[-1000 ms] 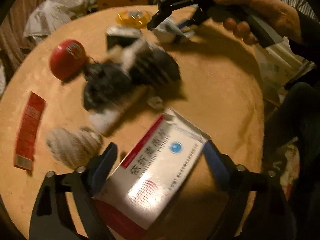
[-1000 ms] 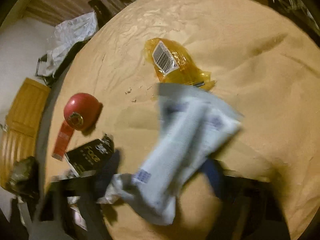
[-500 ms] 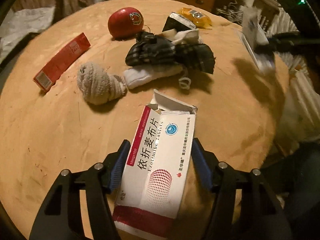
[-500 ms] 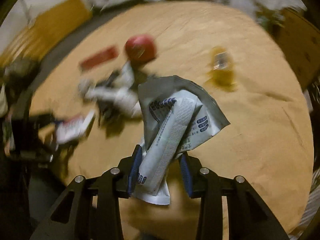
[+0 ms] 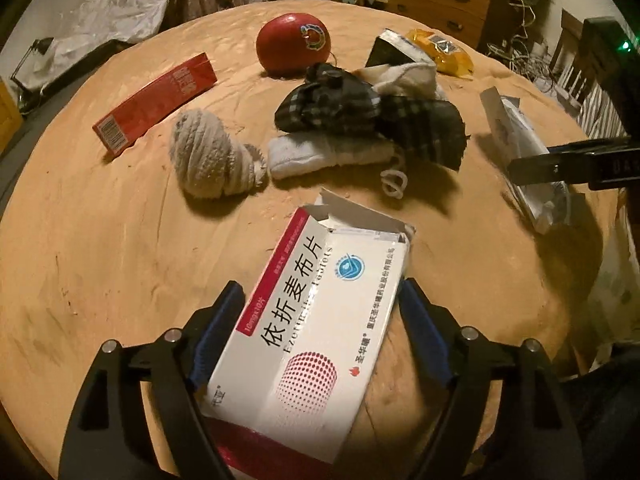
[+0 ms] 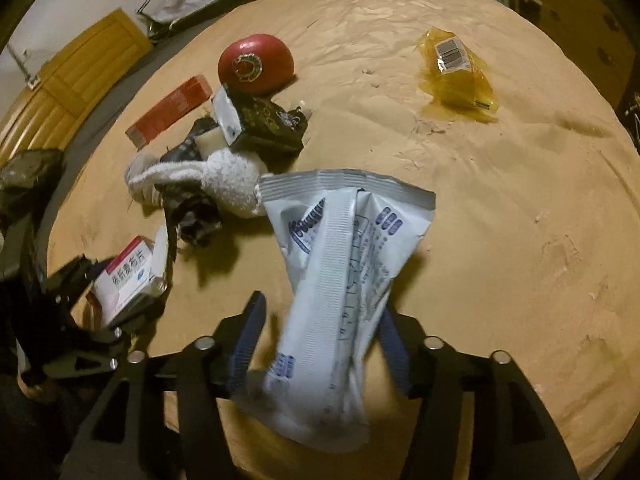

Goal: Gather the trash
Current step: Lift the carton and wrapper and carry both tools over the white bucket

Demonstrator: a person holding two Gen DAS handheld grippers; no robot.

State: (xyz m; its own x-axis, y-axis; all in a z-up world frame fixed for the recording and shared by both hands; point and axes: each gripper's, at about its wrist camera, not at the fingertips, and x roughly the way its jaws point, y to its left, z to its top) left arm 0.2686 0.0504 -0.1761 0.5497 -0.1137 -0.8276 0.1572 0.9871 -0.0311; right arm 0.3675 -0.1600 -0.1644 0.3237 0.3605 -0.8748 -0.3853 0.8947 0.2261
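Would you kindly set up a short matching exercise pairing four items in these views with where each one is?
Things:
1. medicine box
2. white wrapper
3. yellow packet
4. red carton

Places:
A. lying flat at the table's far left
B. between the left gripper's fingers
C. alone at the far right of the table
D. between the right gripper's fingers

Pairs: 1-B, 2-D, 3-C, 4-A
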